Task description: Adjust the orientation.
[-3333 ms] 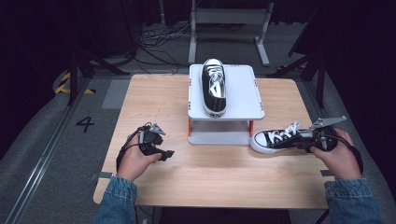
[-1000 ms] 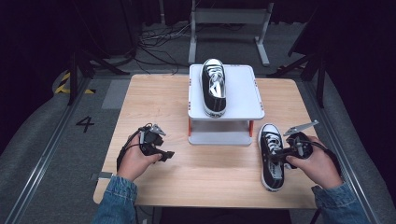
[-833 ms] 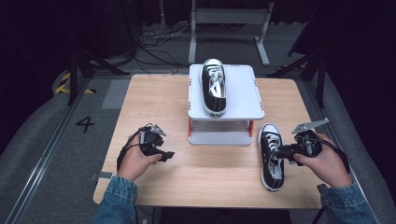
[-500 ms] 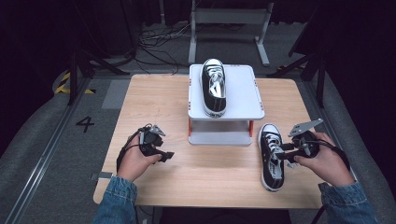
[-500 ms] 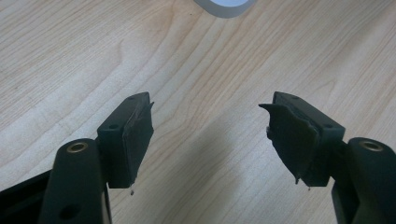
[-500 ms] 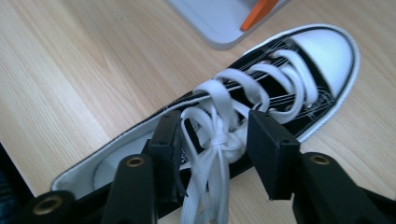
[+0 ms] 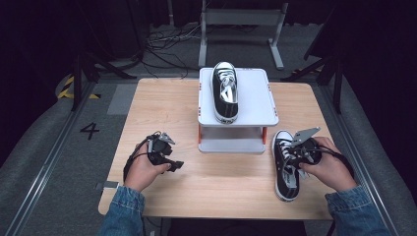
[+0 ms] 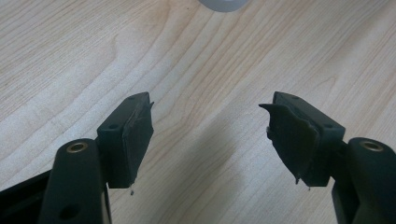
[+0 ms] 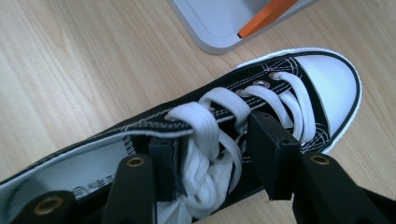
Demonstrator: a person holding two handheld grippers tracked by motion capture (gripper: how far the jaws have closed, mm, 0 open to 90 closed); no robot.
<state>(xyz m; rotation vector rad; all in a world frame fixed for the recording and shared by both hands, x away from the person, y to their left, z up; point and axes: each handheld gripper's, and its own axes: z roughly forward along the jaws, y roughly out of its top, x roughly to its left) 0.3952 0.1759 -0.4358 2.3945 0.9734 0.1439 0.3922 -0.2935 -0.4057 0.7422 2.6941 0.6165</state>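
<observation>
A light wooden counter [image 7: 172,113] carries a small grey two-level stand [image 7: 255,96] at about 12 o'clock from its centre. On the stand's top shelf lies a black-and-white sneaker [image 7: 225,93], toe pointing away from the person.

A second black sneaker [image 7: 285,164] with a white toe cap and white laces lies on the counter at about 4 o'clock, just beside the stand's lower corner, toe pointing away too. The right gripper [image 9: 222,140] has its jaws closed on the shoe's laced tongue area, one jaw inside the opening and the other against the outer side of the lacing. In the right gripper view, dark printing on the white insole [image 9: 79,179] is cut off and too small to read. An orange post [image 9: 266,16] of the stand shows at the top of that view.

The left gripper [image 7: 162,152] rests at about 8 o'clock on the counter, well apart from both shoes; its jaws stand wide with only bare wood between them.

On the floor at 9 o'clock, a black numeral "4" [image 7: 89,130] is marked.
</observation>
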